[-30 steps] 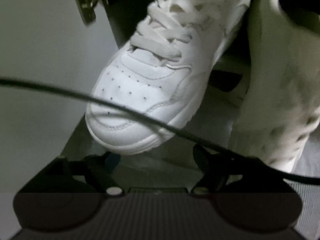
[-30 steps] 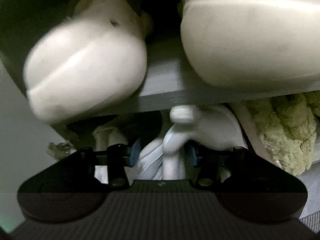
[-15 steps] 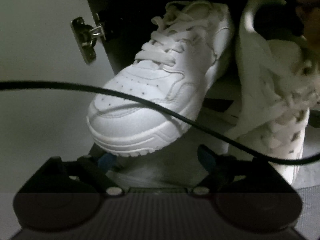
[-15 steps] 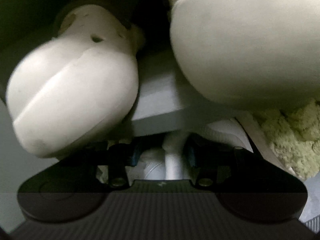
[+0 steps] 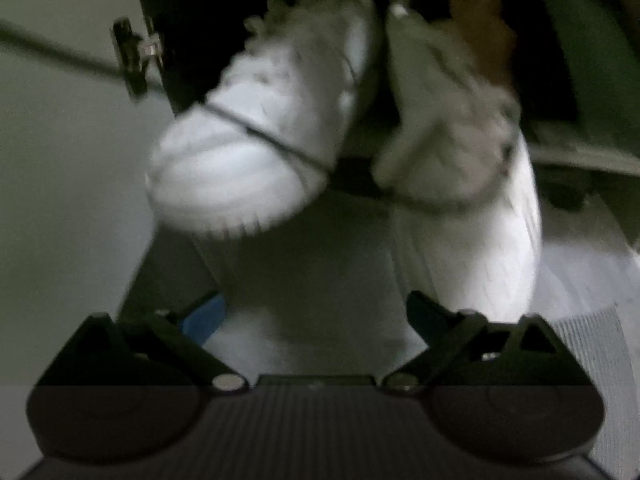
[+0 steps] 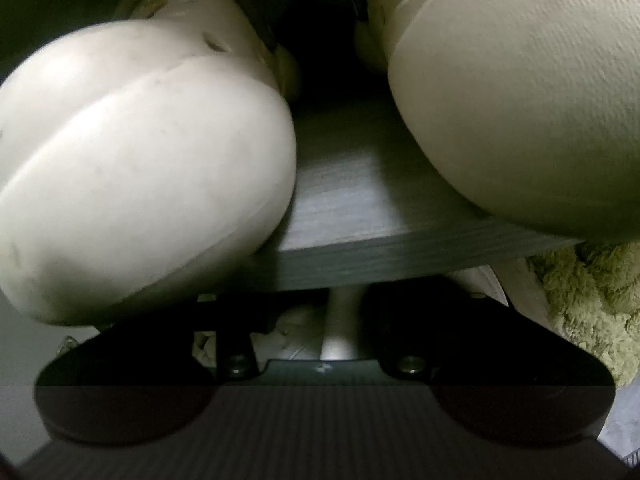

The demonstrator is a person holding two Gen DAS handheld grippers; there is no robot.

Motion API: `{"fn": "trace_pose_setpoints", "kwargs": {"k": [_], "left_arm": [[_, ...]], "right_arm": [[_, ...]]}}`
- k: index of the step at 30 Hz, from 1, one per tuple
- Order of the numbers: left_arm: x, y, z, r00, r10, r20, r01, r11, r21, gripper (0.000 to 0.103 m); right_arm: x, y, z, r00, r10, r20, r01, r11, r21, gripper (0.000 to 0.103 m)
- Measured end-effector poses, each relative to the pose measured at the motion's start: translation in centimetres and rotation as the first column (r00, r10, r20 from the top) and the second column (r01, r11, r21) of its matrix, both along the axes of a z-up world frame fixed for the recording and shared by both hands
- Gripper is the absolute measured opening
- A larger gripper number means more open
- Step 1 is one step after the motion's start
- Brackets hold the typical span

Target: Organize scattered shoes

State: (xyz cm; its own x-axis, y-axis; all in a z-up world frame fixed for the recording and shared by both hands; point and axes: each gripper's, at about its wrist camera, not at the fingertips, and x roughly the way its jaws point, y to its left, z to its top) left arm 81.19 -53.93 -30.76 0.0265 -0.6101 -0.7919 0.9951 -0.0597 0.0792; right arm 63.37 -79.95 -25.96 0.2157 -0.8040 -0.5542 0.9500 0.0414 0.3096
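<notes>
While blur smears both sneakers (image 5: 256,140), the left hand-held gripper (image 5: 316,320) gapes empty.

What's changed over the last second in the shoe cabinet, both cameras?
The left gripper has drawn back from the laced white sneaker, its fingers open and empty. The second sneaker has swung into fuller view beside it. The right gripper stays clamped on a white strap. The two cream shoes remain on the shelf.

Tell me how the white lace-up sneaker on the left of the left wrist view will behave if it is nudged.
The white sneaker looks thick-soled and structured, so it likely slides stiffly. Its toe seems to overhang the shelf, so it may tip forward. A black cable crosses it and might snag.
</notes>
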Motion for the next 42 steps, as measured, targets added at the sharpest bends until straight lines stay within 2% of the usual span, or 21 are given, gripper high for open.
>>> {"fn": "trace_pose_setpoints", "kwargs": {"k": [2, 6, 9, 11, 12, 13, 15, 17, 21, 22, 23, 25, 28, 29, 30, 31, 33, 34, 38, 39, 42], "left_arm": [[-0.7, 1.1, -0.5, 1.000, -0.018, 0.002, 0.018, 1.000, 0.014, 0.100], [-4.3, 1.6, -3.7, 0.998, -0.054, -0.038, 0.057, 0.997, 0.060, 0.099], [-4.2, -3.2, -6.4, 0.997, -0.070, -0.035, 0.071, 0.996, 0.046, 0.098], [-5.2, -4.3, -7.7, 0.994, -0.109, -0.011, 0.109, 0.993, 0.052, 0.096], [-5.6, -5.4, -7.6, 0.991, -0.132, 0.001, 0.132, 0.990, 0.045, 0.087], [-6.0, -6.4, -7.5, 0.988, -0.156, 0.013, 0.155, 0.987, 0.038, 0.083], [-7.2, -5.4, -6.2, 0.973, -0.228, 0.033, 0.229, 0.973, -0.014, 0.083], [-7.8, -5.3, -5.4, 0.975, -0.222, 0.012, 0.222, 0.975, -0.006, 0.083], [-7.2, -6.1, -5.7, 0.978, -0.207, 0.010, 0.207, 0.978, -0.007, 0.082], [-7.3, -6.3, -6.0, 0.978, -0.206, 0.015, 0.207, 0.978, -0.018, 0.085], [-7.3, -6.6, -6.2, 0.978, -0.206, 0.021, 0.207, 0.978, -0.030, 0.093], [-7.1, -6.4, -5.9, 0.979, -0.201, 0.015, 0.201, 0.979, -0.033, 0.096], [-6.6, -7.3, -6.5, 0.989, -0.149, 0.007, 0.149, 0.989, 0.003, 0.094], [-6.4, -7.8, -6.8, 0.992, -0.126, 0.005, 0.126, 0.992, 0.016, 0.090], [-6.6, -9.0, -7.2, 0.995, -0.101, 0.011, 0.101, 0.995, 0.020, 0.092], [-6.9, -9.6, -7.3, 0.995, -0.102, 0.007, 0.102, 0.994, 0.026, 0.090], [-7.8, -9.7, -6.9, 0.985, -0.175, 0.014, 0.175, 0.985, 0.010, 0.080], [-8.4, -9.2, -6.2, 0.975, -0.220, 0.037, 0.220, 0.975, -0.021, 0.078], [-7.8, -9.3, -5.4, 0.978, -0.205, 0.027, 0.206, 0.978, -0.025, 0.079], [-7.5, -9.3, -5.3, 0.980, -0.194, 0.039, 0.195, 0.980, -0.029, 0.079], [-6.8, -9.2, -4.7, 0.982, -0.184, 0.037, 0.186, 0.982, -0.038, 0.078]], "right_arm": [[-0.3, 0.1, -0.2, 1.000, -0.001, 0.001, 0.001, 1.000, 0.002, 0.050], [-1.0, 0.3, -0.6, 1.000, -0.002, 0.005, 0.002, 1.000, 0.007, 0.050], [-1.6, 0.4, -1.0, 1.000, -0.002, 0.011, 0.001, 1.000, 0.012, 0.050], [-2.4, 0.6, -1.0, 0.999, 0.012, 0.031, -0.013, 1.000, 0.025, 0.050], [-2.8, 0.7, -1.1, 0.999, 0.019, 0.041, -0.020, 0.999, 0.031, 0.050], [-3.1, 0.7, -1.1, 0.998, 0.026, 0.051, -0.027, 0.999, 0.037, 0.050], [-3.9, 0.8, -1.1, 0.997, 0.039, 0.062, -0.041, 0.998, 0.038, 0.048], [-4.8, 1.0, -1.1, 0.996, 0.059, 0.061, -0.061, 0.998, 0.022, 0.047], [-5.5, 1.2, -1.8, 0.997, 0.066, 0.045, -0.067, 0.998, 0.001, 0.044], [-5.6, 1.1, -1.9, 0.997, 0.065, 0.045, -0.065, 0.998, 0.000, 0.043], [-5.7, 1.2, -2.0, 0.997, 0.063, 0.047, -0.063, 0.998, 0.001, 0.042], [-6.1, 1.3, -2.3, 0.997, 0.059, 0.053, -0.059, 0.998, 0.004, 0.042], [-6.5, 1.5, -2.8, 0.997, 0.054, 0.060, -0.054, 0.998, 0.009, 0.042], [-6.7, 1.6, -3.0, 0.997, 0.052, 0.063, -0.053, 0.999, 0.010, 0.042], [-6.8, 1.6, -3.1, 0.997, 0.050, 0.065, -0.051, 0.999, 0.012, 0.042], [-7.0, 1.7, -3.3, 0.997, 0.048, 0.068, -0.049, 0.999, 0.013, 0.042], [-7.3, 1.8, -3.6, 0.996, 0.045, 0.073, -0.046, 0.999, 0.016, 0.042], [-7.5, 1.9, -3.7, 0.996, 0.046, 0.075, -0.047, 0.999, 0.018, 0.043], [-8.7, 2.3, -3.1, 0.990, 0.122, 0.071, -0.124, 0.992, 0.036, 0.044], [-9.1, 2.6, -3.0, 0.988, 0.142, 0.067, -0.144, 0.989, 0.032, 0.048], [-10.1, 4.7, -2.3, 0.975, 0.222, 0.005, -0.222, 0.975, 0.018, 0.050]]}}
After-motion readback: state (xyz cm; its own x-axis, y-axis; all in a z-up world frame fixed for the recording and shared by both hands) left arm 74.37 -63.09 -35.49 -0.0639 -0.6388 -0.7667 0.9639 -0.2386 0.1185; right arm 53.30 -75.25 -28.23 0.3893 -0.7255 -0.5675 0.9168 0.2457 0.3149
